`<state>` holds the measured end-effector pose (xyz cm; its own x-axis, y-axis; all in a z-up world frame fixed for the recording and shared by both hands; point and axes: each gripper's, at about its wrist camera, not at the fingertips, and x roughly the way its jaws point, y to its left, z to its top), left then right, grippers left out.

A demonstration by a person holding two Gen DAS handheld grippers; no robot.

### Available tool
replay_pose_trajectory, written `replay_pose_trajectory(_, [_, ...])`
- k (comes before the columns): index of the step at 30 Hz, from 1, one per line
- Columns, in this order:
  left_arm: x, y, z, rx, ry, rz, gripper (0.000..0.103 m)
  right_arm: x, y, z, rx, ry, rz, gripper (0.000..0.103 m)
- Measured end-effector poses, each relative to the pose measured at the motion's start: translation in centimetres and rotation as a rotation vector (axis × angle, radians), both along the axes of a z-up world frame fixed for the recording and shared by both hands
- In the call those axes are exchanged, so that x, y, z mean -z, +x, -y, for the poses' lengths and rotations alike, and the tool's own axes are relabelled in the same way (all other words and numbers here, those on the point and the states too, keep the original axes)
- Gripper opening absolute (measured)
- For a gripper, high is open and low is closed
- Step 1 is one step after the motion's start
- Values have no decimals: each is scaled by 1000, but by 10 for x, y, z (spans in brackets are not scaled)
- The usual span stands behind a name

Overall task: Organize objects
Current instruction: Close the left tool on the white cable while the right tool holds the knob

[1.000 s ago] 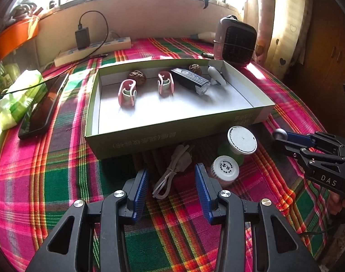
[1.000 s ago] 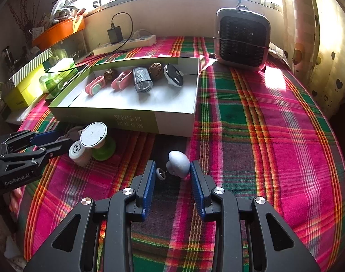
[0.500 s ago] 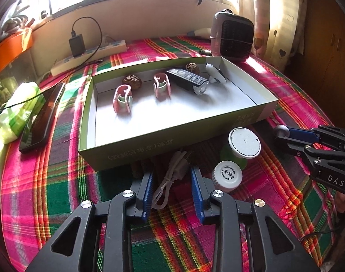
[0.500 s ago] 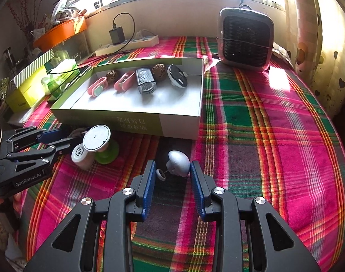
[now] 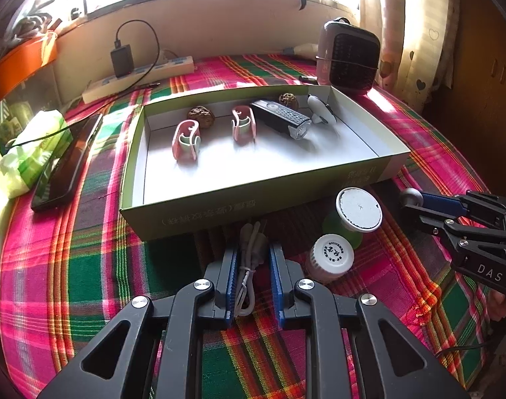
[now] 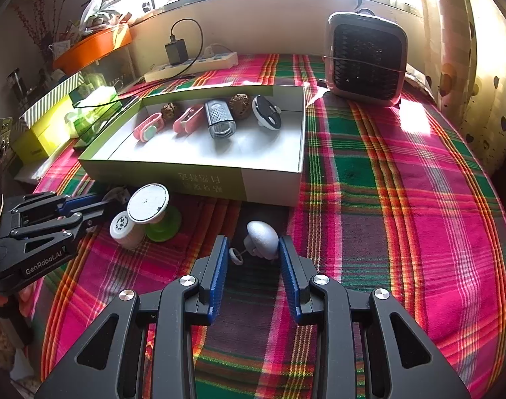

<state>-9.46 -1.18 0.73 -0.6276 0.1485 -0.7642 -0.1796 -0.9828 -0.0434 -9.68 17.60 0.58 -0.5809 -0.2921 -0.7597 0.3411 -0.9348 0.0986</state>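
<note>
Lying on the plaid cloth before the green box (image 5: pixel 219 212), a white cable (image 5: pixel 249 259) is straddled, ungripped, by the left gripper (image 5: pixel 253 262); a grey knob (image 6: pixel 262 237) is bracketed, unclamped, by the right gripper (image 6: pixel 251 259)

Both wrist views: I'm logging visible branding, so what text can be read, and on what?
"DAS": on the right gripper, seen from the left wrist.
"GenRobot.AI": on the left gripper, seen from the right wrist.
Box front wall: printed characters, upside down, unreadable.
White bottle cap: round print, too small.
</note>
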Motion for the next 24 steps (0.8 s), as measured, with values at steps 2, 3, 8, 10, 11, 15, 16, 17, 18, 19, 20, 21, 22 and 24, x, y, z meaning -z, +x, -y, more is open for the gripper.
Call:
replay_pose_trajectory(2, [0,0,0,1,-1,0,16,0,0,0,-2,-2,-1,33])
replay_pose_trajectory(3, [0,0,0,0,0,0,16,0,0,0,-2,-1,0,33])
replay_pose_trajectory(8, [0,0,0,-2,1,0,16,0,0,0,-2,-3,1,33])
replay_pose_trajectory(10, [0,0,1,-3,2,0,16,0,0,1,-3,-3,1,33])
replay_pose_trajectory(11, [0,0,1,-3,1,0,16,0,0,1,-3,-2,2,33])
replay_pose_trajectory(15, [0,1,1,-4,2,1,16,0,1,1,-5,-4,1,33])
replay_pose_trajectory(16, [0,1,1,-3,1,0,16,0,1,1,-5,-4,1,33])
replay_pose_trajectory(17, [0,1,1,-4,1,0,16,0,1,1,-5,-4,1,33])
replay_pose_trajectory(18, [0,1,1,-4,2,0,16,0,1,1,-4,-4,1,33])
replay_pose_trajectory(19, [0,1,1,-5,4,0,16,0,1,1,-3,-4,1,33])
replay_pose_trajectory(20, [0,1,2,-6,8,1,16,0,1,1,-3,-5,0,33])
replay_pose_trajectory(21, [0,1,3,-9,12,2,16,0,1,1,-3,-6,0,33])
replay_pose_trajectory(22, [0,1,4,-13,13,1,16,0,1,1,-3,-7,0,33])
replay_pose_trajectory(24, [-1,1,6,-15,14,0,16,-1,1,1,-2,-10,-3,33])
